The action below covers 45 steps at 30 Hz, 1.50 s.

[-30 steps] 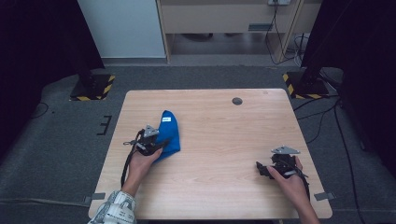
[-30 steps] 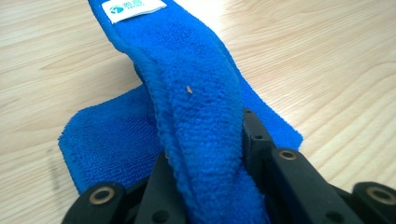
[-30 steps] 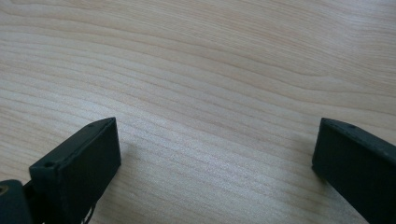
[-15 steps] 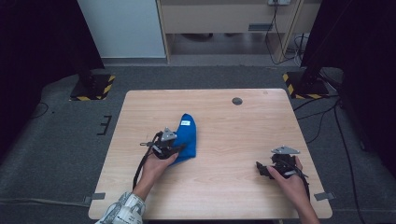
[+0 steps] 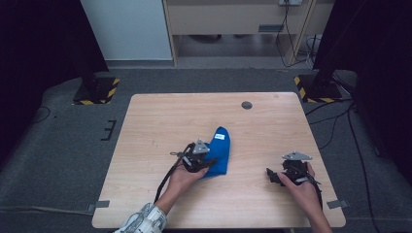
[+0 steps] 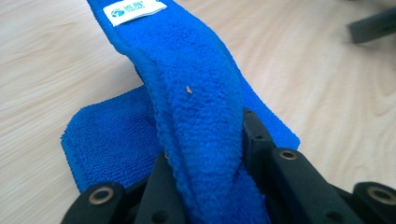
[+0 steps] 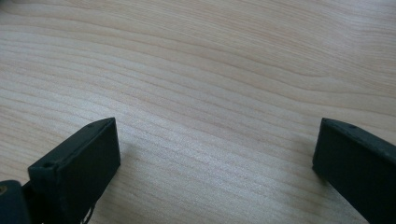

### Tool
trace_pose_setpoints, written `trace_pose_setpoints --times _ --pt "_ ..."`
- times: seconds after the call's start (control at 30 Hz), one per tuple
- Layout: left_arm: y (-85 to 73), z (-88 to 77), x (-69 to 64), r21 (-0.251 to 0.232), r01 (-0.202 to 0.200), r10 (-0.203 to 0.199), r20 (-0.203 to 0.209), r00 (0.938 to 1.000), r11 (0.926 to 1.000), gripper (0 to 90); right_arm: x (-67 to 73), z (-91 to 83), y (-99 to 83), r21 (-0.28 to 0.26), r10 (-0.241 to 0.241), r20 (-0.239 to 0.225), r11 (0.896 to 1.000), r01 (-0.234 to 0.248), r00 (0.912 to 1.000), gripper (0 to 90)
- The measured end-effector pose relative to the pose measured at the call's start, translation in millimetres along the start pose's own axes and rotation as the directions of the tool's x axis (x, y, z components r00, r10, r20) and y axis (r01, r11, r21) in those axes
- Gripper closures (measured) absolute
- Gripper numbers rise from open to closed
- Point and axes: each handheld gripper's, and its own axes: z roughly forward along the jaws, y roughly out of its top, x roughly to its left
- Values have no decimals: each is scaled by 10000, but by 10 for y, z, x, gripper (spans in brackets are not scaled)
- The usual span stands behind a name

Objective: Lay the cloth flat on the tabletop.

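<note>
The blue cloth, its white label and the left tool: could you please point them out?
blue cloth (image 6: pixel 205 116), left gripper view, raised fold.
white label (image 6: pixel 134 10), left gripper view, centre.
left tool (image 5: pixel 200 162), high view, between its tips.

- The blue cloth (image 6: pixel 201 116) covers the inner faces of the left hand-held gripper (image 6: pixel 205 186)'s jaws.
- The print on the white label (image 6: pixel 134 10) is too blurred to read.
- A dark shape (image 6: pixel 371 25) is blurred and cut off at the edge.

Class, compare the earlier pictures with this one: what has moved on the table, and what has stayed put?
The left tongs, clamped on the folded blue terry cloth, have dragged it across the wooden table toward the right tongs. The right tongs stayed in place, open and empty.
</note>
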Motion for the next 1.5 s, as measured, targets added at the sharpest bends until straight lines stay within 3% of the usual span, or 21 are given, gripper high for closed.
trace_pose_setpoints --times 0.23,0.4,0.43,0.47,0.53,0.57,0.63,0.67,0.8,0.97,1.2,1.5 --pt "-11 123 -130 343 -330 325 163 9993 9989 750 -1 1 1 6 0 -16 10000 0 10000 10" --pt "-29 133 -113 231 -63 65 -76 9999 9997 678 -1 0 1 13 5 -32 10000 -5 10000 9" --pt "-31 128 -95 162 90 -86 -220 9997 9998 536 -1 0 1 13 -1 -34 10000 1 10000 10" --pt "-32 120 -87 133 159 -155 -256 9996 9998 468 -1 0 1 14 1 -35 10000 -1 10000 10" --pt "-30 112 -80 133 185 -181 -281 9994 9997 432 -1 0 1 9 -4 -35 10000 4 10000 10" --pt "-25 96 -73 74 223 -220 -429 9988 9997 344 -5 0 -1 -9 -49 -30 10000 49 10000 12" --pt "-23 92 -69 44 284 -282 -485 9984 9996 309 -6 -1 -1 -12 -59 -36 10000 59 10000 12" --pt "-19 89 -62 9 391 -390 -491 9980 9992 225 -7 -1 -1 -12 -63 -39 10000 62 10000 12" --pt "-15 66 -77 160 273 -262 -702 9972 9995 142 -12 -2 7 55 -110 -103 9999 111 9999 16" --pt "6 -31 -90 -92 339 -343 -580 9977 9994 97 -11 -25 28 -59 -550 -179 9985 549 9983 44" --pt "27 -156 -91 -363 307 -321 -399 9987 9989 58 35 -63 61 -354 -766 -303 9965 756 9966 67" --pt "16 -324 52 -730 463 -497 -455 9977 9963 65 128 -121 141 -882 -938 -437 9921 897 9946 137"
